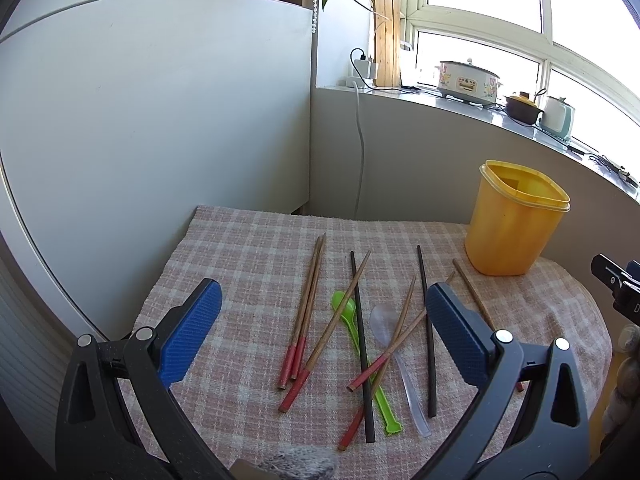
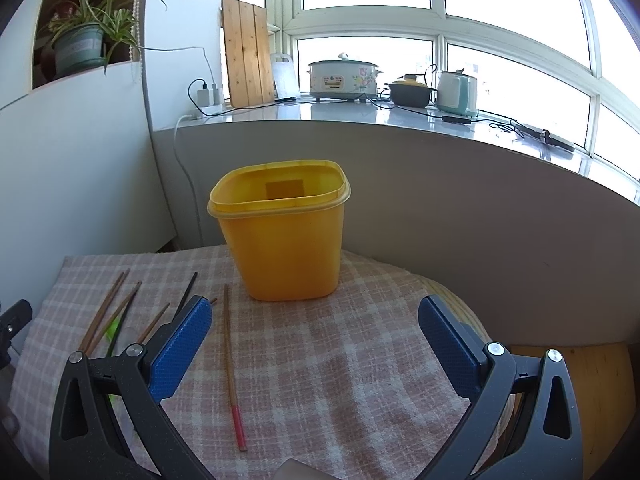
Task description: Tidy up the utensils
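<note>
Several wooden chopsticks with red ends (image 1: 306, 312), two black chopsticks (image 1: 362, 344), a green plastic spoon (image 1: 352, 324) and a clear plastic spoon (image 1: 386, 322) lie scattered on a pink checked cloth (image 1: 248, 248). An empty yellow tub (image 1: 514, 218) stands upright at the back right; it also shows in the right wrist view (image 2: 286, 236). My left gripper (image 1: 324, 312) is open and empty above the utensils. My right gripper (image 2: 314, 328) is open and empty in front of the tub. One red-ended chopstick (image 2: 231, 368) lies alone just inside its left finger.
A white cabinet (image 1: 140, 100) stands to the left and a grey wall (image 2: 440, 220) runs behind the table. A windowsill above holds a cooker (image 2: 344, 76), a pot and a kettle. The table's wooden edge (image 2: 592, 376) shows at the right.
</note>
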Demonstrator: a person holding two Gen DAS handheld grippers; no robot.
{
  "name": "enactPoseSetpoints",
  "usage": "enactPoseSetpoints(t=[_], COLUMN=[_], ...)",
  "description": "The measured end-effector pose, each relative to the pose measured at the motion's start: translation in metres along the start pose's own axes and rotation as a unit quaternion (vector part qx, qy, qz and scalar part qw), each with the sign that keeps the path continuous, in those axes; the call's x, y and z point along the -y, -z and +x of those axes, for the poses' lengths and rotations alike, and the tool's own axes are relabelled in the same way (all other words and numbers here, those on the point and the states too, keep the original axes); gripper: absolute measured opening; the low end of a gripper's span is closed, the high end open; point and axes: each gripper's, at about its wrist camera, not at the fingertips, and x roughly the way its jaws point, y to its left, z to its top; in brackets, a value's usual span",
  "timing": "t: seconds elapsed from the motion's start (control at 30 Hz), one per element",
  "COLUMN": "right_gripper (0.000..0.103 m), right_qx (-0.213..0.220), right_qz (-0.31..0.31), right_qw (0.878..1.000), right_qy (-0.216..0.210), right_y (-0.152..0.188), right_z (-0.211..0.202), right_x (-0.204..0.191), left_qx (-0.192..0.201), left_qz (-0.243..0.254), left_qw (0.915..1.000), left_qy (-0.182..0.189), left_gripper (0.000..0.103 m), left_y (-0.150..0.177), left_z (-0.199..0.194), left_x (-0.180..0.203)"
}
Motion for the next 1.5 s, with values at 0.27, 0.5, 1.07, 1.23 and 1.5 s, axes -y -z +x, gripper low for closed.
enactPoseSetpoints(t=[0.27,0.5,1.07,1.23,1.5], right_gripper=[0.102,0.102,0.102,0.102,0.102], right_qx=[-0.004,-0.006,-0.01,-0.011,-0.014], right_qz=[0.003,0.004,0.007,0.008,0.008], right_qw=[1.0,1.0,1.0,1.0,1.0], right_qy=[-0.001,-0.001,0.0,-0.001,-0.001], right_y=[0.0007,0.0006,0.0014,0.0012,0.002], right_z=[0.0007,0.0018,0.0043,0.0048,0.0058], right_x=[0.001,0.0016,0.0009,0.0011,0.0006], left_qx=[0.0,0.0,0.0,0.0,0.0], left_qz=[0.0,0.001,0.001,0.001,0.001], left_qw=[1.0,1.0,1.0,1.0,1.0], left_qy=[0.0,-0.001,-0.001,-0.001,-0.001], left_gripper=[0.103,0.103,0.103,0.103,0.103], left_y=[0.0,0.0025,0.0026,0.0025,0.0025], left_z=[-0.0002,-0.0028,-0.0027,-0.0031,-0.0032], left_x=[0.0003,0.002,0.0024,0.0026,0.0027])
